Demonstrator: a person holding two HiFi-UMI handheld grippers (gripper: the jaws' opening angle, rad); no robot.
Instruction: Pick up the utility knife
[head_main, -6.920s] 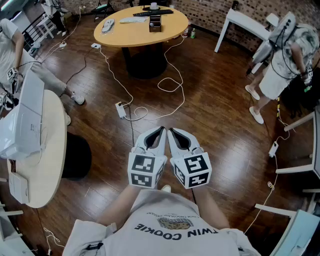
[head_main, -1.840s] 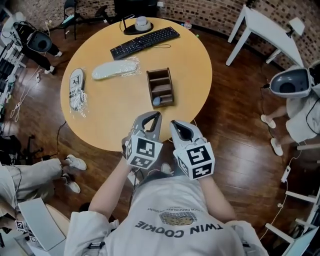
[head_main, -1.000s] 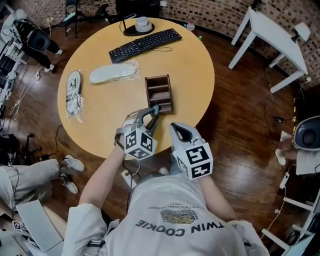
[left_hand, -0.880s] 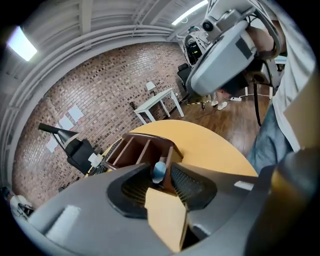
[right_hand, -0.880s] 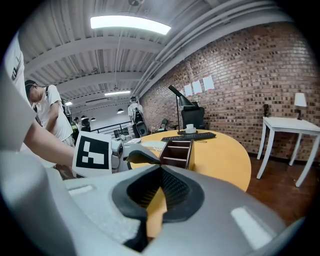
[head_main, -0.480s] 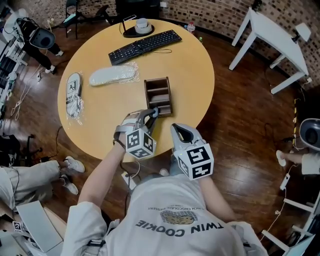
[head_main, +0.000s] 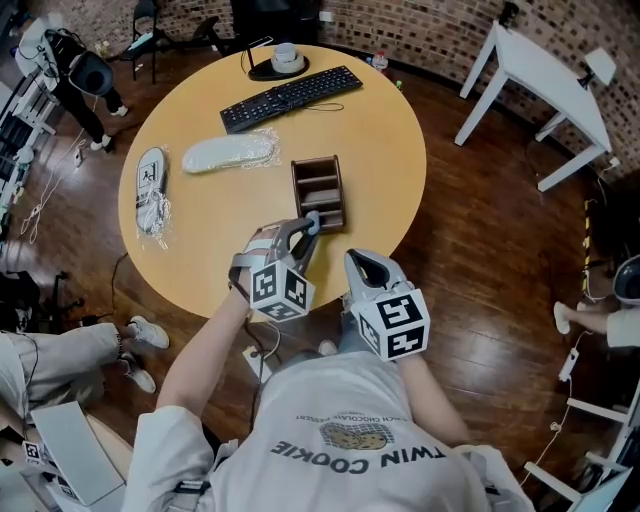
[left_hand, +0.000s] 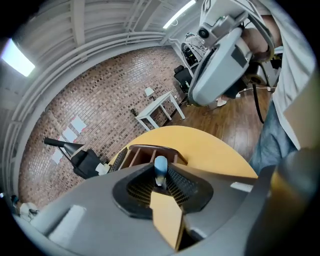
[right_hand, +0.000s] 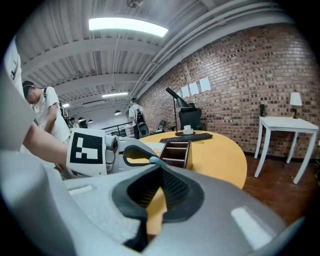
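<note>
Fingers (right_hand: 178, 192) on the right gripper (head_main: 356, 260) sit together, empty, while those on the left gripper (head_main: 311, 224) have just been closing and look clamped on the utility knife (left_hand: 160, 168) standing in the organizer's (head_main: 318, 188) near slot on the bench (head_main: 385, 130), so next it's a straight lift out.

bright and even from overhead, lit by a long ceiling strip (right_hand: 127, 26) in the right gripper view and a glaring white panel (left_hand: 17, 57) at the left gripper view's edge, with soft shadows only and a faint sheen on the floor (head_main: 480, 250). sharp across the head view, though bowed toward the rim. heavily fisheyed in both gripper views, with black corners and a soft, slightly blurred near foreground.
</note>
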